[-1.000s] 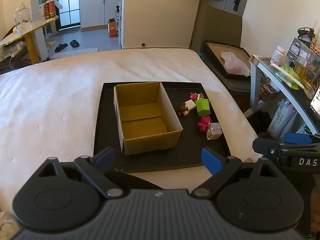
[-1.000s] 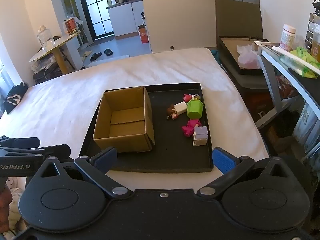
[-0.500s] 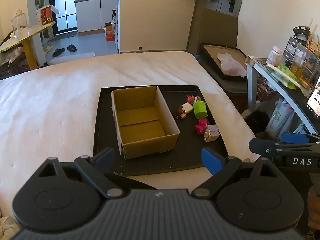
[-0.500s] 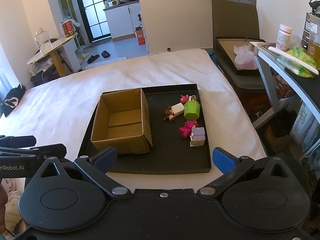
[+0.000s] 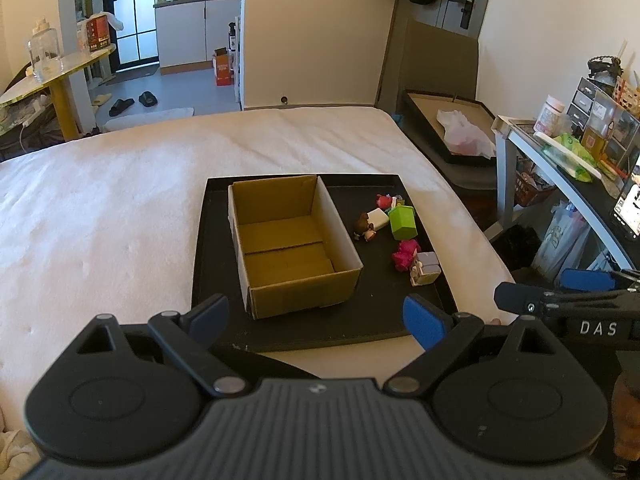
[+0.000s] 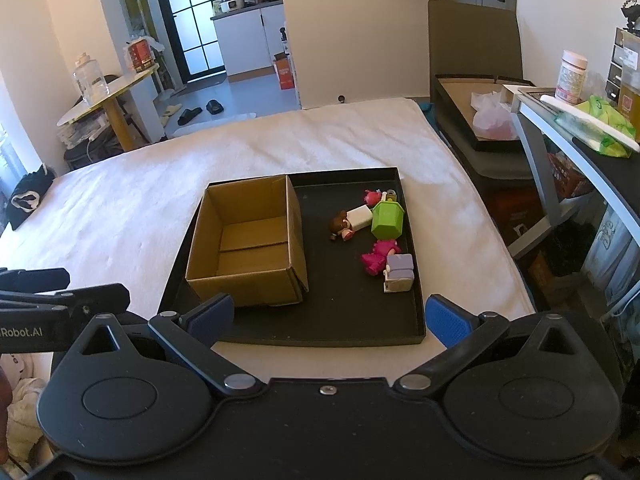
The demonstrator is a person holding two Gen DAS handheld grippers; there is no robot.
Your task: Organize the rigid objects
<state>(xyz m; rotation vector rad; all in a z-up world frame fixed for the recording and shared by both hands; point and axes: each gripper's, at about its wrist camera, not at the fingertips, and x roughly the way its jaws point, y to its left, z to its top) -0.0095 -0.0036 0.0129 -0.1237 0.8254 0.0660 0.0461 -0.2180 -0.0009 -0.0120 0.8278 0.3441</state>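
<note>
Cardboard box, open-topped, on left half of black tray; small toys clustered along tray's right edge, beside box; left gripper and right gripper spread wide, holding nothing, short of tray's near edge.

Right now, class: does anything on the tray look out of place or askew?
Yes. The toys lie tumbled in a heap on the tray's right side, several on their sides, while the box beside them is empty.
</note>
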